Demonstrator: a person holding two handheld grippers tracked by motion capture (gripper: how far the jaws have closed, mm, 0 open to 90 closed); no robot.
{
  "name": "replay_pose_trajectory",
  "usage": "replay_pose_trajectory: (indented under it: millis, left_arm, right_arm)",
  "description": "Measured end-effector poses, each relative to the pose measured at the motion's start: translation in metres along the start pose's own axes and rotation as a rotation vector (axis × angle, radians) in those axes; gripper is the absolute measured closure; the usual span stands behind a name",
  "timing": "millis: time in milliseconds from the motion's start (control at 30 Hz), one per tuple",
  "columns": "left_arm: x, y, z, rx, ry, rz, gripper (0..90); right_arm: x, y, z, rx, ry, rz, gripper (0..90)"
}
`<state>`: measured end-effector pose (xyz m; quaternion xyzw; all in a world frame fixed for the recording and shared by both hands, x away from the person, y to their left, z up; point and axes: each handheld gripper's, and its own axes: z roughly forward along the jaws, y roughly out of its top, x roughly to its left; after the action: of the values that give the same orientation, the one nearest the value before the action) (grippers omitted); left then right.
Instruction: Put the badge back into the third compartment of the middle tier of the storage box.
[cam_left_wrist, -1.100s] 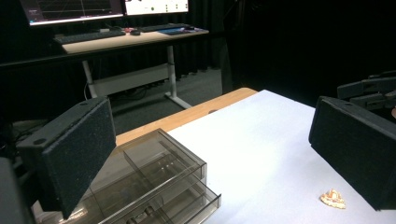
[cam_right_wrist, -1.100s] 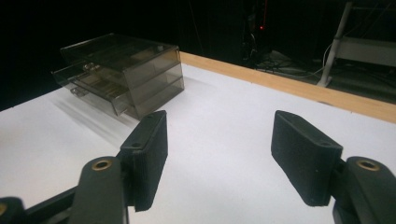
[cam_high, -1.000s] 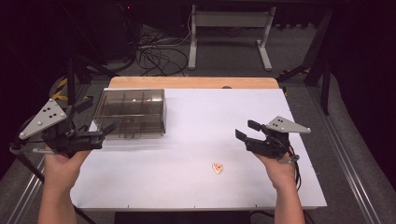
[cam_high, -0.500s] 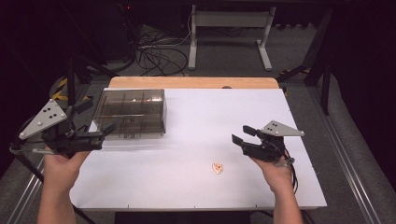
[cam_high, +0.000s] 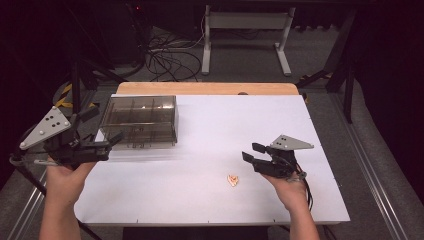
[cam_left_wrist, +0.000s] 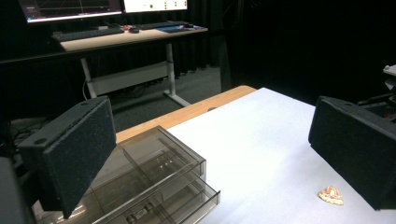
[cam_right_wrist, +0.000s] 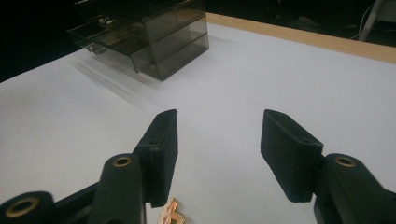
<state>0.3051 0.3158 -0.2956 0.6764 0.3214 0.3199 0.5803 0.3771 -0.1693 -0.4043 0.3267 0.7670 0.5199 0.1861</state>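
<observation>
A smoky clear plastic drawer box (cam_high: 140, 120) (cam_left_wrist: 154, 186) (cam_right_wrist: 144, 32) stands at the back left of the white table (cam_high: 215, 130). A small orange and white piece (cam_high: 233, 180) (cam_left_wrist: 331, 195) (cam_right_wrist: 171, 213) lies on the table near the front centre. My left gripper (cam_high: 107, 144) is open at the table's left edge, just in front of the box's left corner, jaws empty. My right gripper (cam_high: 250, 152) (cam_right_wrist: 217, 151) is open a little right of the small piece, low over the table, nothing between its jaws.
A wooden strip (cam_high: 205, 88) borders the table's far edge. Beyond it are cables (cam_high: 160, 55) and a desk frame (cam_high: 245, 30) on the floor. A desk with monitors (cam_left_wrist: 93, 9) stands farther off in the left gripper view.
My right gripper has moved left and toward the near edge, closing in on the small orange piece. The left gripper has stayed put.
</observation>
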Motion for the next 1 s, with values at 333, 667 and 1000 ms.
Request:
replay_pose_trajectory:
  millis: [333,667,1000]
  left_arm:
    - [-0.001,0.000,0.000,0.006,-0.003,0.001,1.5]
    - [-0.001,0.000,0.000,0.009,-0.001,0.004,1.6]
    - [-0.001,0.000,0.000,0.009,0.000,0.007,1.7]
  right_arm:
    - [0.001,-0.007,0.013,0.111,0.048,0.045,57.0]
    - [-0.001,-0.015,0.020,0.191,0.094,0.083,63.9]
    - [-0.004,-0.024,0.030,0.269,0.139,0.121,68.7]
